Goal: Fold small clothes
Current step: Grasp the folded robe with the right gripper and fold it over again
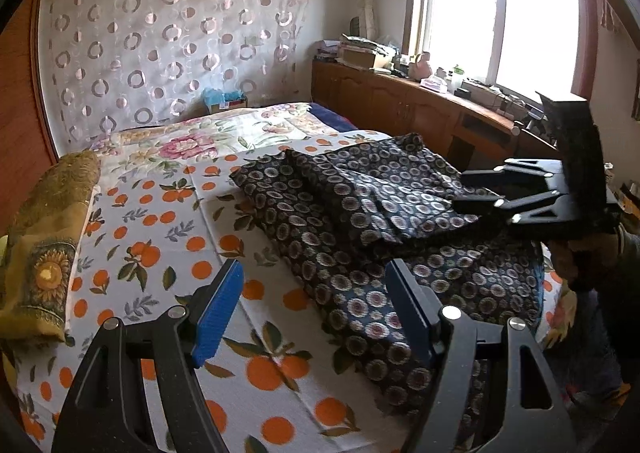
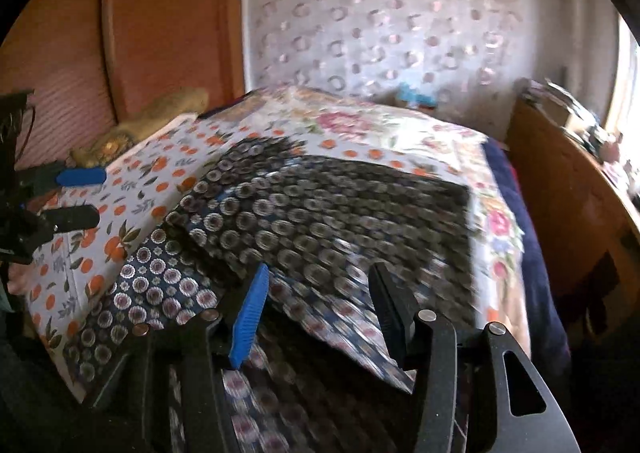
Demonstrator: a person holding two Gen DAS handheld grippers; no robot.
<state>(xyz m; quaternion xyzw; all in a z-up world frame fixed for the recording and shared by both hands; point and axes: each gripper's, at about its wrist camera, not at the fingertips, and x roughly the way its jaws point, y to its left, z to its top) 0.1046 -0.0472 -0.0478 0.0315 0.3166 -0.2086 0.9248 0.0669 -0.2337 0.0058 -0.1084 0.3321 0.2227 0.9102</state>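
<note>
A dark navy garment (image 1: 360, 213) printed with round flowers lies partly folded on the orange-print bed sheet (image 1: 160, 253); a folded layer rests on its far half. My left gripper (image 1: 315, 267) hovers open over the garment's near left edge, with nothing between its blue pads. My right gripper (image 1: 460, 191) reaches in from the right above the folded layer. In the blurred right wrist view, the right gripper (image 2: 320, 271) stands open over the garment (image 2: 320, 205), its fingers apart and pressing on nothing. The left gripper (image 2: 92, 195) shows at the left edge there.
An olive sunflower-print pillow (image 1: 44, 237) lies at the bed's left side. A floral quilt (image 1: 208, 137) covers the far end. A wooden cabinet (image 1: 400, 109) loaded with clutter runs under the window on the right. A circle-patterned curtain (image 1: 172, 33) hangs behind.
</note>
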